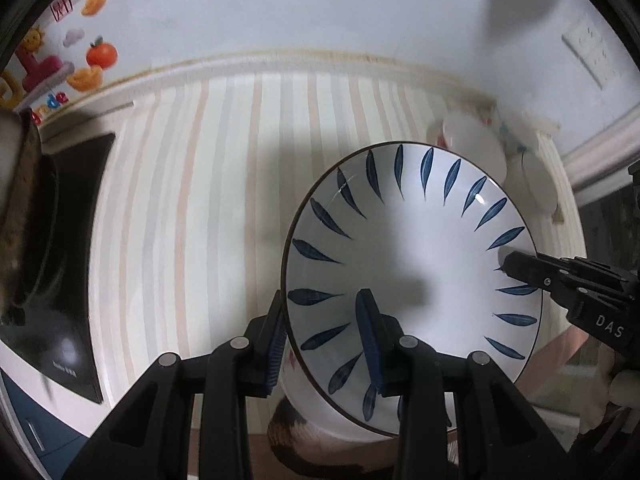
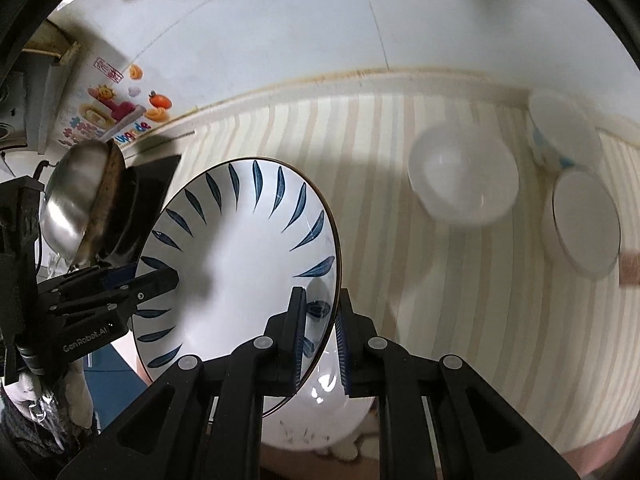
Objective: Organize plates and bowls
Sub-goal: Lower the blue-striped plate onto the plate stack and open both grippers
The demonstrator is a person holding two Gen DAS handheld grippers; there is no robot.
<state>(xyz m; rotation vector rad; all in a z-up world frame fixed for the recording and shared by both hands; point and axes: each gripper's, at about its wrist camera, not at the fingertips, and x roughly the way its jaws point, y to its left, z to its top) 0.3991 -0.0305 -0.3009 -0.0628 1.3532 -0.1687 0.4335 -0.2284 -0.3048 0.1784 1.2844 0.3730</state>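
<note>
Striped cloth [image 1: 208,184] in cream, beige and pale grey covers the counter, and a white wall [image 1: 280,12] stands behind it with fruit stickers [image 1: 100,54] at the upper left of the left wrist view. At the left edge of that view a black cooktop [image 1: 76,264] lies on the counter. In the right wrist view a steel pot [image 2: 74,196] stands on it, at the left of the frame.

A big white bowl [image 1: 412,280] with dark blue leaf marks around the inside is held above the cloth by both grippers. It fills the lower right of the left wrist view and the lower centre of the right wrist view.

The left gripper [image 1: 324,344] is clenched on the rim of this bowl: one finger is outside the wall and the other is inside. The same gripper comes in from the left edge of the right wrist view, with its tip on the inside of the bowl.

The right gripper [image 2: 322,332] grips the opposite rim in the same way, one finger on each side of the wall. It enters the left wrist view from the right edge.

Three more white dishes sit on the cloth at the upper right of the right wrist view: a plain white bowl [image 2: 464,176], a cup-like bowl with blue marks [image 2: 560,136] near the wall, and a dark-rimmed dish [image 2: 586,224] just below it. They are blurred.
</note>
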